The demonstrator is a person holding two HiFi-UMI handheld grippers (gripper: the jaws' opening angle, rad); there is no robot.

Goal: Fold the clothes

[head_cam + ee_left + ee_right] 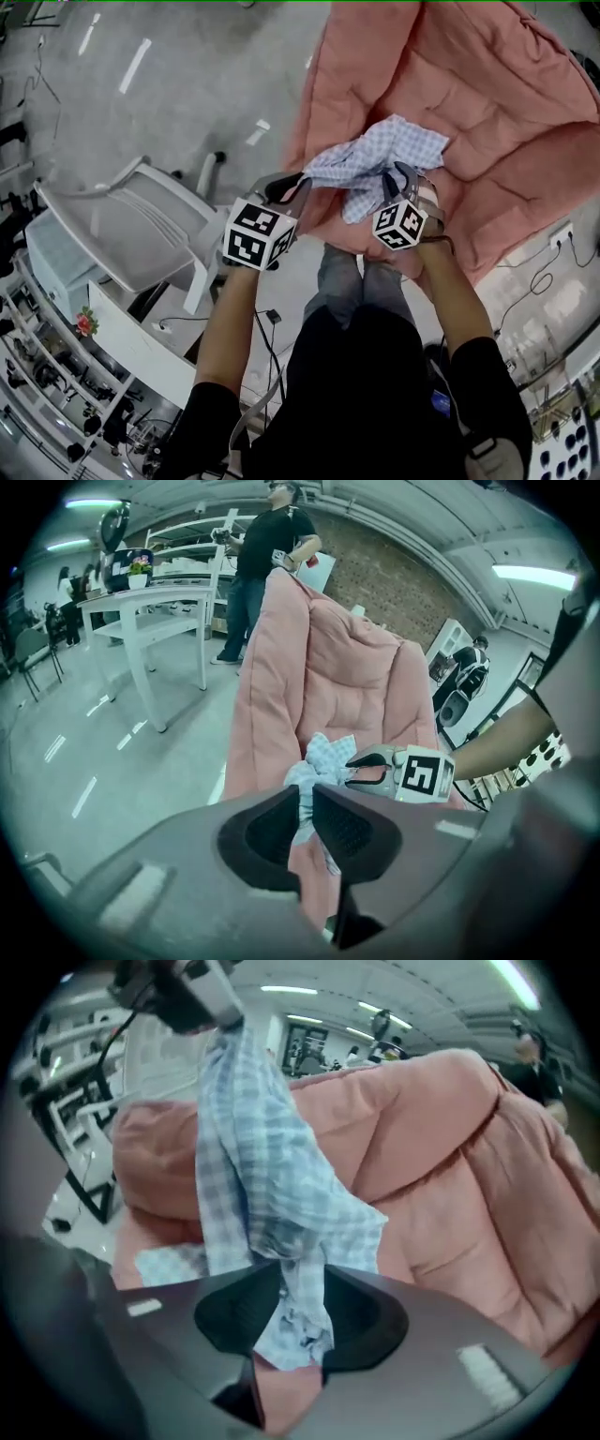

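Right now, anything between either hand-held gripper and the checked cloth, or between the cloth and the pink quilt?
Nothing visible. The left hand-held gripper and the right hand-held gripper each pinch the checked cloth, which hangs between them over a bare stretch of the pink quilt.

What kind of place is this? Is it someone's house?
Probably not a house. It looks like a big workshop or lab. There is a bare grey floor, a long ceiling light, a brick wall and a white work table.
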